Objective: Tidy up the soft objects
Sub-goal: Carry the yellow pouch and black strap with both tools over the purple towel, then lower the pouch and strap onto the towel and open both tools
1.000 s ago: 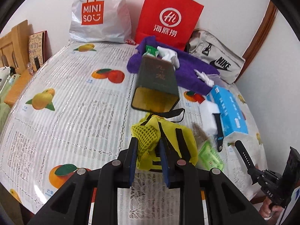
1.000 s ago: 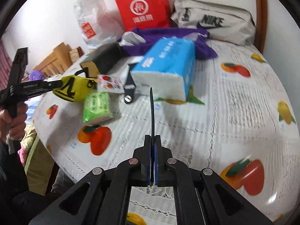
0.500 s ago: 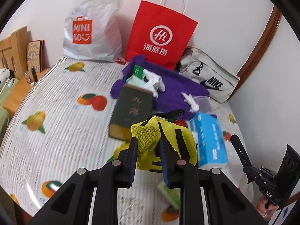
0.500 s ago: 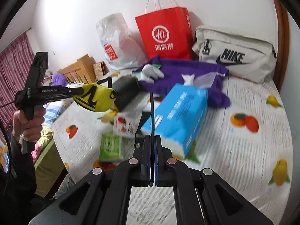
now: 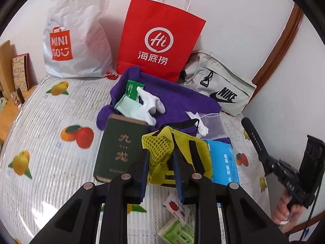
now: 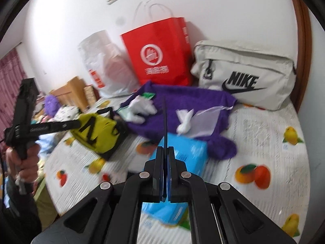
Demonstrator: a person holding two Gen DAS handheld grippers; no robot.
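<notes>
My left gripper (image 5: 160, 158) is shut on a yellow pouch (image 5: 178, 154) with mesh and black straps, held in the air above the table; it also shows in the right wrist view (image 6: 95, 134). My right gripper (image 6: 165, 154) is shut on a thin black strap (image 6: 165, 122) that stands up between its fingers. A purple towel (image 5: 178, 99) lies at the back with a white glove (image 5: 150, 103), a pale green cloth (image 5: 128, 106) and a green packet (image 5: 133, 88) on it.
A dark green box (image 5: 119, 150) and a blue tissue pack (image 5: 223, 162) lie below the pouch. Small packets (image 5: 176, 227) lie near the front edge. A red paper bag (image 5: 160, 40), a white Miniso bag (image 5: 75, 32) and a grey Nike bag (image 5: 221, 85) stand against the wall.
Both grippers have risen and moved toward the back of the table. The yellow pouch stays in the left gripper, the strap in the right.
</notes>
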